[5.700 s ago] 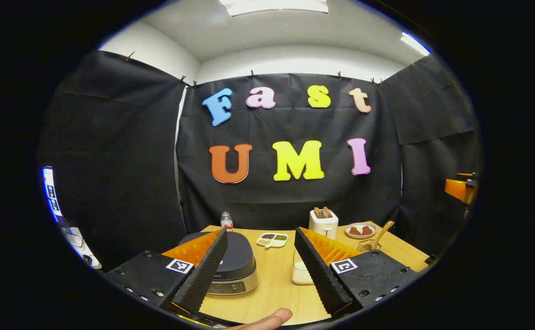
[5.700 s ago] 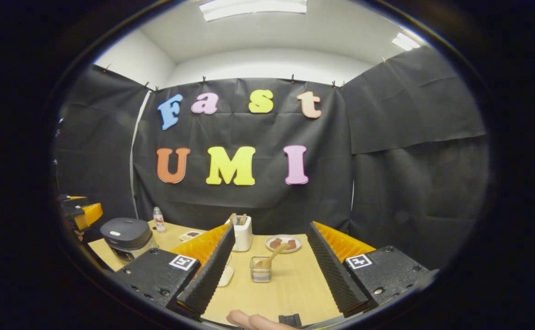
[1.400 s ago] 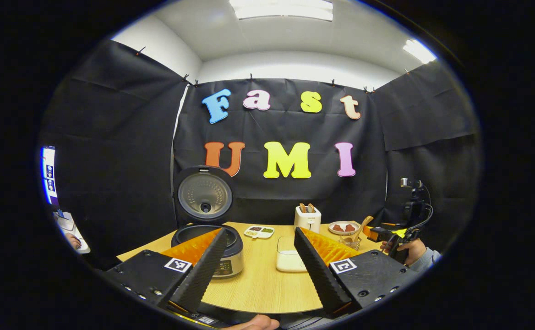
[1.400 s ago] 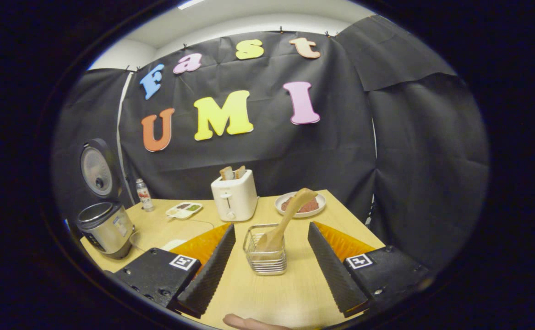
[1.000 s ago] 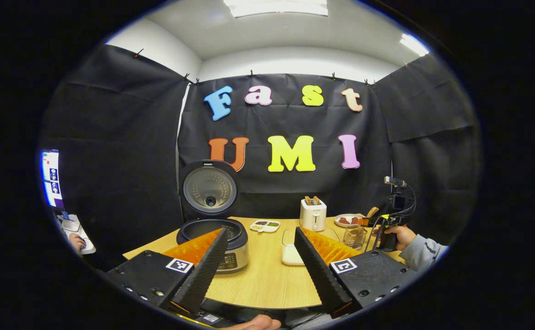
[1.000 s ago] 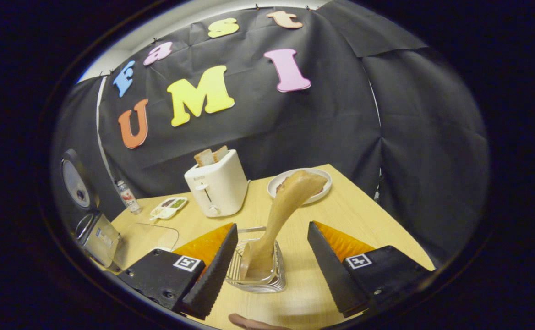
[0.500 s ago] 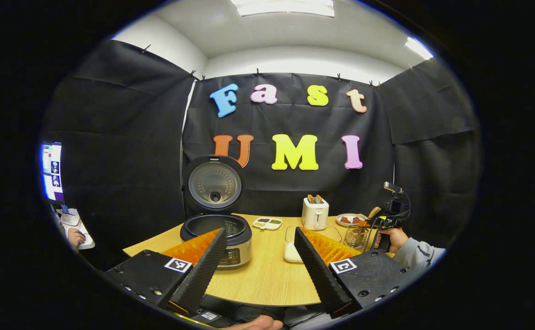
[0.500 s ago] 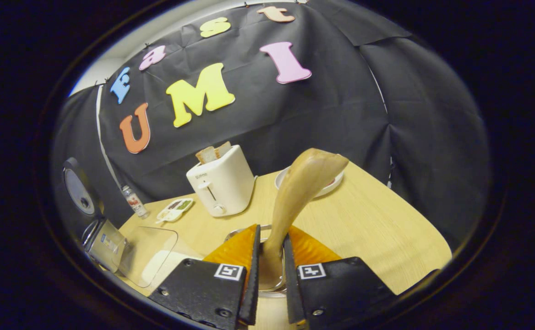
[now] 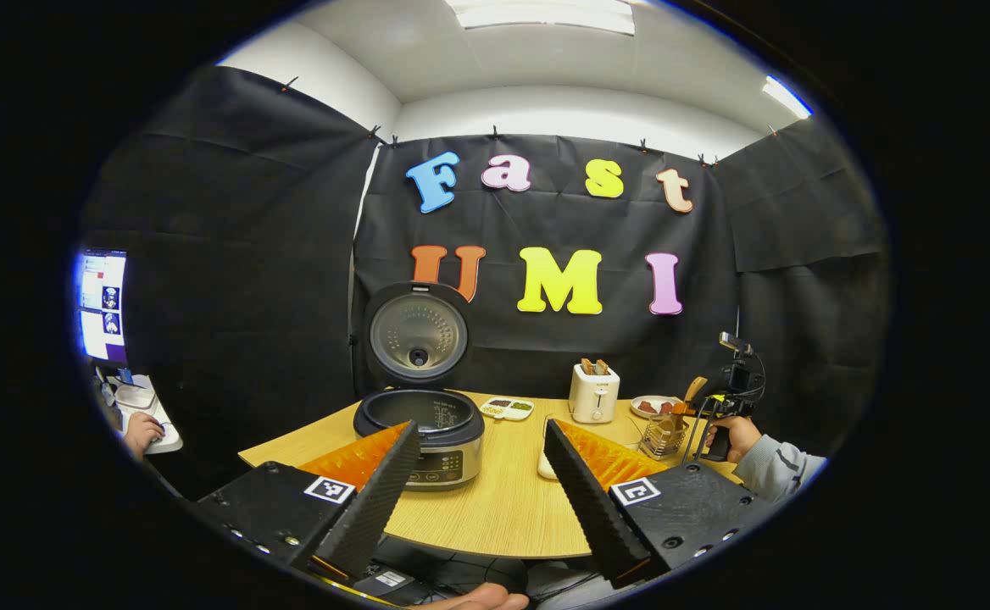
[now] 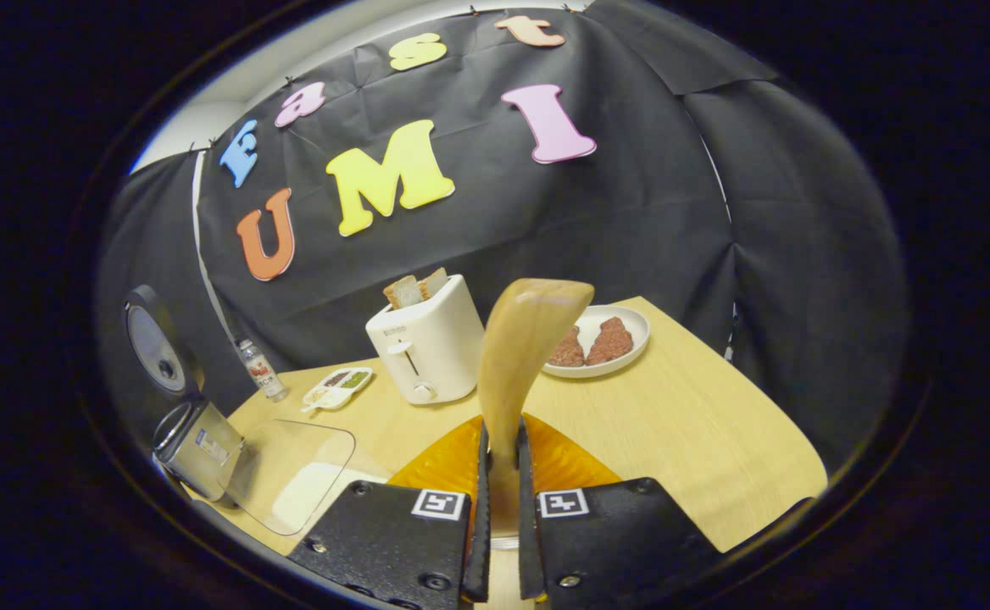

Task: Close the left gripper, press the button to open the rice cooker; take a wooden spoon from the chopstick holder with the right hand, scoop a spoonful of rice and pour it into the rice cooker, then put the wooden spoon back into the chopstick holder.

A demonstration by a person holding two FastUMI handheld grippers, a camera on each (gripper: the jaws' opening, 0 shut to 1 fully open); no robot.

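In the right gripper view my right gripper (image 10: 502,434) is shut on the lower shaft of the wooden spoon (image 10: 531,335), whose broad upper end rises nearly upright ahead of the fingers. The chopstick holder lies mostly hidden beneath them. The left gripper view shows that holder (image 9: 663,435) at the table's right, with the spoon (image 9: 694,388) and the right gripper (image 9: 720,398) above it. The rice cooker (image 9: 421,432) stands open with its lid (image 9: 417,326) raised. My left gripper (image 9: 480,426) is open, held back from the table edge. A clear rice container (image 10: 291,483) sits beside the cooker (image 10: 198,436).
A white toaster (image 10: 427,347) with bread stands behind the spoon, and a plate (image 10: 631,346) with brown pieces sits at the back right. A small divided dish (image 10: 338,385) and a bottle (image 10: 262,368) are near the back wall. A sleeve and hand (image 9: 736,432) hold the right gripper.
The cooker lid came up. My right gripper moved over the holder and shut on the spoon, which now stands more upright. My left gripper drew back from the table, still open.
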